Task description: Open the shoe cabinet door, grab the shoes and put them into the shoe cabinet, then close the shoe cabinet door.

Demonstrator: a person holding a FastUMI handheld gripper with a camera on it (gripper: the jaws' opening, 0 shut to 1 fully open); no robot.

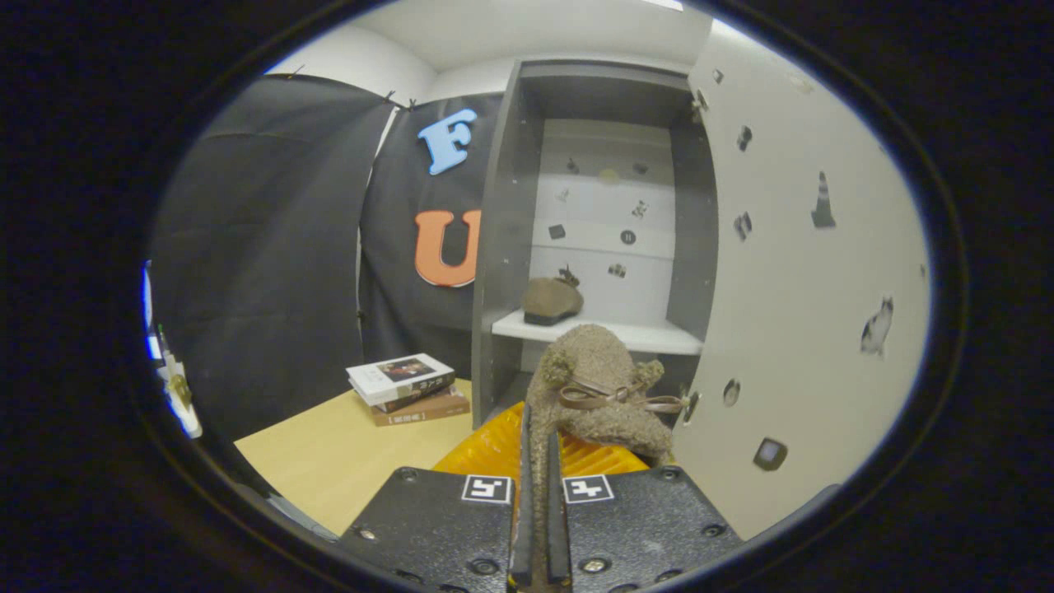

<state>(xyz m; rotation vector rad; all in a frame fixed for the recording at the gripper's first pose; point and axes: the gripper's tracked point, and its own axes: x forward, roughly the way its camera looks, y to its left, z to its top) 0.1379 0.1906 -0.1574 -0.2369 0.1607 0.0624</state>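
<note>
My gripper (536,461) is shut on the heel edge of a fuzzy brown shoe (597,387) with a thin brown bow, held up just ahead of the fingers. Beyond it stands the grey shoe cabinet (502,247) with its white door (790,313) swung open to the right of the shoe. A second fuzzy brown shoe (552,299) rests on the left part of the cabinet's white shelf (650,336). The held shoe hangs in front of and slightly below that shelf.
A stack of books (408,387) lies on the light wooden table (346,461) left of the cabinet. An orange ribbed object (502,449) sits under the held shoe. Small stickers dot the door and the cabinet's back wall.
</note>
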